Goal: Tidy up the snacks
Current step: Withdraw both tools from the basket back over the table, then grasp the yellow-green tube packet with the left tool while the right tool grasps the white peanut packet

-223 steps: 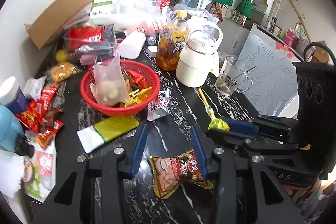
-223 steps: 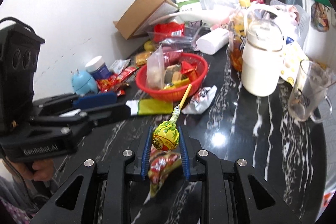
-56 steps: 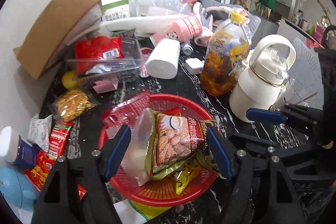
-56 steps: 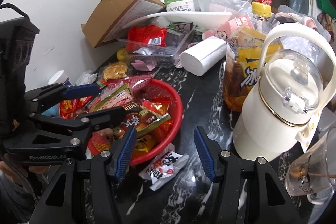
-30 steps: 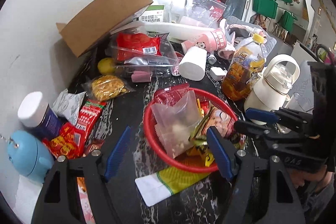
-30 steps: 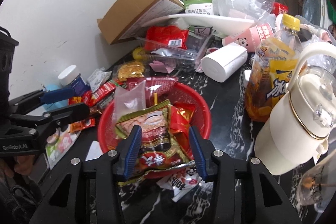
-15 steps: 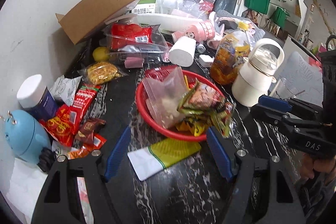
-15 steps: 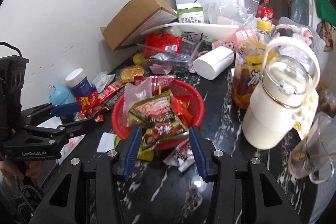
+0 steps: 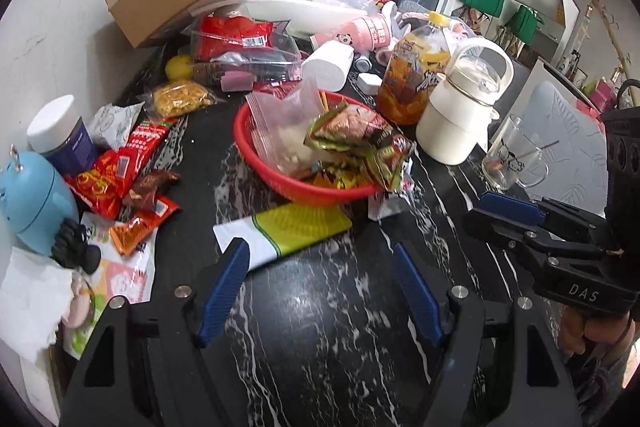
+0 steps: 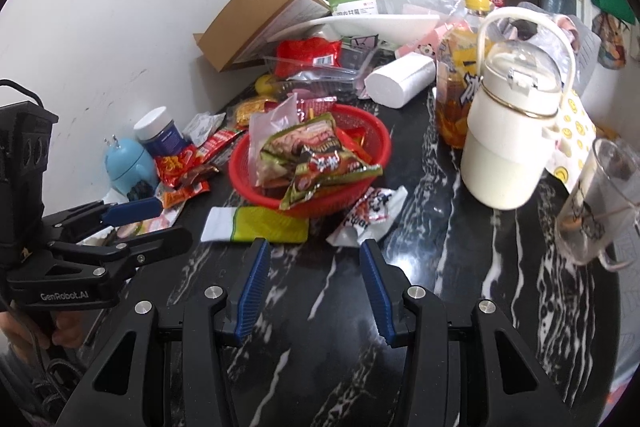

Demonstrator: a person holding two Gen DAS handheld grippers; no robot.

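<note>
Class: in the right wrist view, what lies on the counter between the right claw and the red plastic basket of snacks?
Two things: a flat yellow-green and white packet and a crumpled white and red wrapper lie between the right claw and the red plastic basket.

Bright even daylight, glare on the glossy countertop (image 10: pixel 360 323), fisheye-warped dark edges.
</note>
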